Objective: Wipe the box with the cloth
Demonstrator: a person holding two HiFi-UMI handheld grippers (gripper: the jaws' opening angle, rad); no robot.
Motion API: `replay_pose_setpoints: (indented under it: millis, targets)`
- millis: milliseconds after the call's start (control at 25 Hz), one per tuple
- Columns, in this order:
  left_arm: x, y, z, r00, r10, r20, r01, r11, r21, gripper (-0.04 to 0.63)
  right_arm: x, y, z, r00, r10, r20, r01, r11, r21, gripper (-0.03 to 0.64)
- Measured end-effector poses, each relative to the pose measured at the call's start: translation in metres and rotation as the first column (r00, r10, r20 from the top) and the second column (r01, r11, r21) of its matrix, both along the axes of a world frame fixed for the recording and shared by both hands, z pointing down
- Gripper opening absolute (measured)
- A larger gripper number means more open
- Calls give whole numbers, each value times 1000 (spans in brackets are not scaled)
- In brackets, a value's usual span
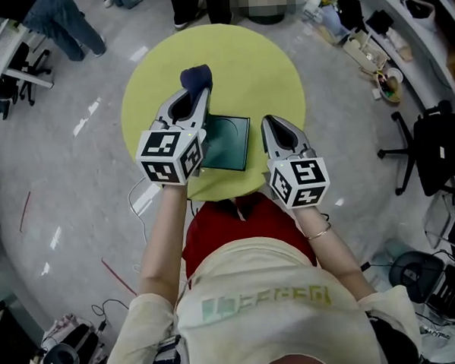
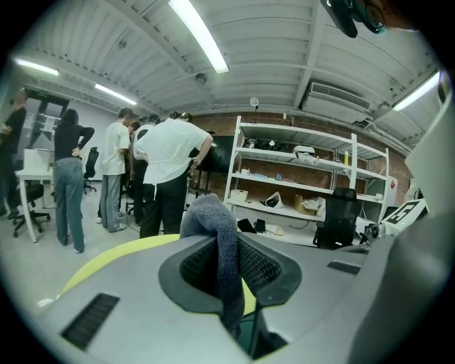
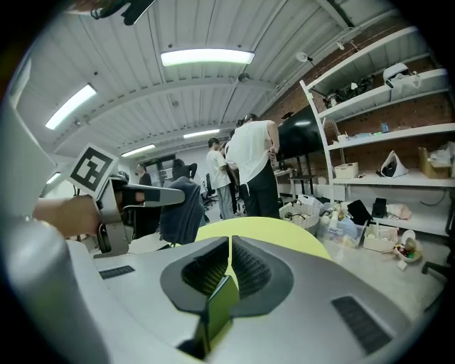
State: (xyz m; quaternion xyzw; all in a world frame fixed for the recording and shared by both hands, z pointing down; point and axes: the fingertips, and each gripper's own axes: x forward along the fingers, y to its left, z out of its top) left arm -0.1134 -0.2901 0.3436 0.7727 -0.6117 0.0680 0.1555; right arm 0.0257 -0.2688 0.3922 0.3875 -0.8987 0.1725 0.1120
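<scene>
While the head view showed the left gripper [image 1: 191, 102] above the round yellow table [image 1: 282, 68], its dark blue cloth [image 1: 197, 76] sat past the far left corner of the flat dark green box [image 1: 229, 139]. The left gripper view showed its jaws clamped on that cloth. In the right gripper view the right gripper [image 3: 229, 249] was pinched together on nothing, so I judged the wiping not yet begun.

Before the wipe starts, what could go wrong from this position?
1. The box lies unheld toward the near edge of the table. The right gripper is shut and empty beside it, so a wiping stroke might slide it off.
2. The left gripper pinches only a narrow fold of the cloth, with the bulk bunched beyond the jaws. It might slip under pressure.
</scene>
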Motion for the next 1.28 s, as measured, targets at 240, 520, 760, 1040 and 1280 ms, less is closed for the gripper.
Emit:
replay_pose_setpoints:
  millis: [240,520,760,1040,1280]
  targets:
    - [24,-50,0,987,160,7,-159,987,-23,66,1,-19,5,996,83,-15,-84,996,-31,38]
    - [48,-83,23,933,359,-18,-359,931,-69,66,0,-20,16,974,218,-55,-221,973,-67,38]
    - [65,-82,53,858,512,-42,-513,852,-105,66,-8,-5,34,949,305,-86,-312,946,-90,38]
    - [85,-59,80,736,673,-70,-674,718,-176,66,-12,18,46,903,413,-121,-426,897,-117,38]
    - [94,-37,105,664,745,-58,-732,633,-252,66,-12,30,53,883,451,-131,-466,877,-118,38]
